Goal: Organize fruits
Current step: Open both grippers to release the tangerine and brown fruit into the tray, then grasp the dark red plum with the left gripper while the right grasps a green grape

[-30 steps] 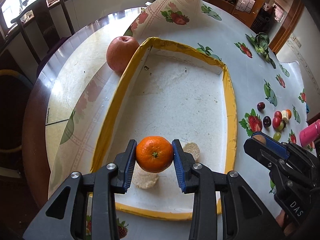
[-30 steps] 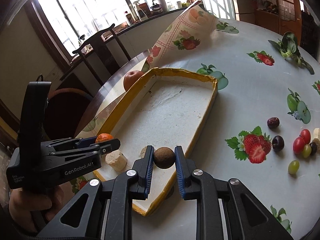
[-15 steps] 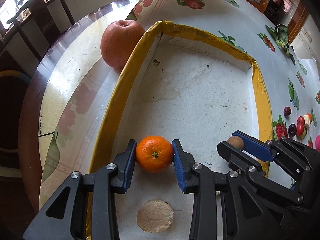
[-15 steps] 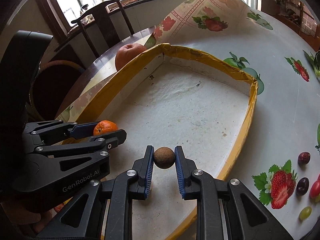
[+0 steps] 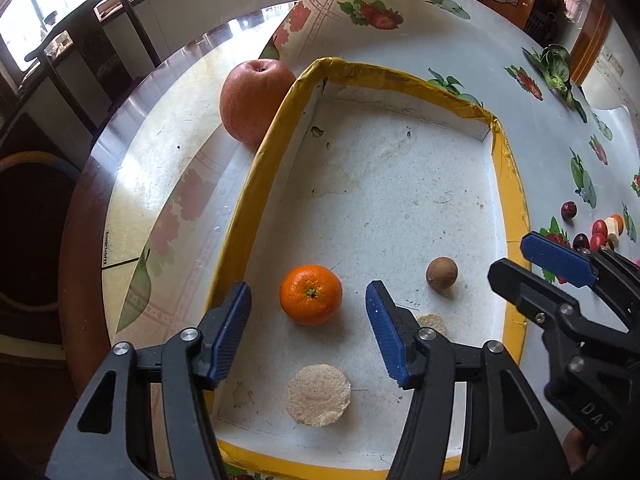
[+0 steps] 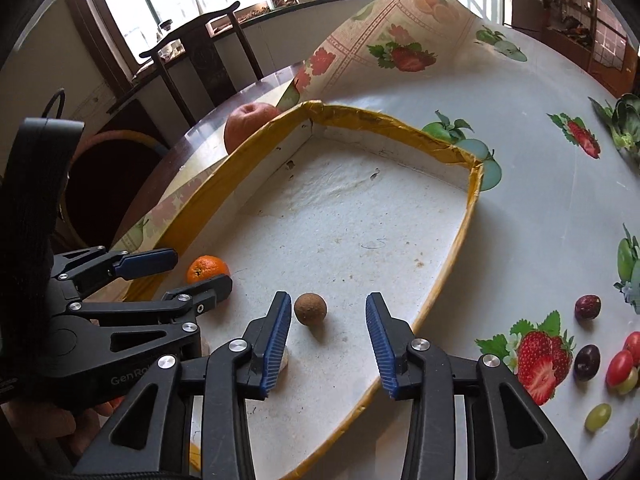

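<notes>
Both grippers hover low over the tray (image 5: pixel 256 184), jaws opening. The left gripper (image 5: pixel 308 322) stands wide around the orange (image 5: pixel 311 294), not touching. The right gripper (image 6: pixel 326 338) stands apart from the brown fruit (image 6: pixel 310 309). Either round fruit could roll if a finger clips it on lifting away.
</notes>
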Demonstrator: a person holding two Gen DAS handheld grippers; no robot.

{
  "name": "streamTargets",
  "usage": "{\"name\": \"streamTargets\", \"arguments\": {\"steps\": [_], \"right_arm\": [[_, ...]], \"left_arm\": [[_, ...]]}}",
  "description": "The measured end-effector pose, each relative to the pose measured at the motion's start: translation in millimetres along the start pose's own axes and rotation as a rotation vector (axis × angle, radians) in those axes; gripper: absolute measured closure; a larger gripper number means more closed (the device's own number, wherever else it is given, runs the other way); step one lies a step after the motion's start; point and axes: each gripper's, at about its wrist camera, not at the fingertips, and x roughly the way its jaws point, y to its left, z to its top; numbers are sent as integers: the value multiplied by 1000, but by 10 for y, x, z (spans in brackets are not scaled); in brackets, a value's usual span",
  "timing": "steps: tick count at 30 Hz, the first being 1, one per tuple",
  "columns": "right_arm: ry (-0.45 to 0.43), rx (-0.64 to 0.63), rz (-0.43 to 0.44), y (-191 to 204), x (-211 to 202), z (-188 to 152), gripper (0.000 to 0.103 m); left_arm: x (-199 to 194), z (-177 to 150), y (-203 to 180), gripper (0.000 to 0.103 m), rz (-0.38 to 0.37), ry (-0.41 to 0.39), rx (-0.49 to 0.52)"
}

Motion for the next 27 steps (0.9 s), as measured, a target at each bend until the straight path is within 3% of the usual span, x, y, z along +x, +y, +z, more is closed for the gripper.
{"name": "streamTargets", "arguments": {"steps": [7,27], "right_arm": [[-95,138,-12,-350,-606,-212,56],[-107,310,-135,-1036,-1386,-1081,56]], "left_arm": [[-251,-93,-133,45,-42,-33,5],[-575,-294,-800,45,-121,-62,90]]}}
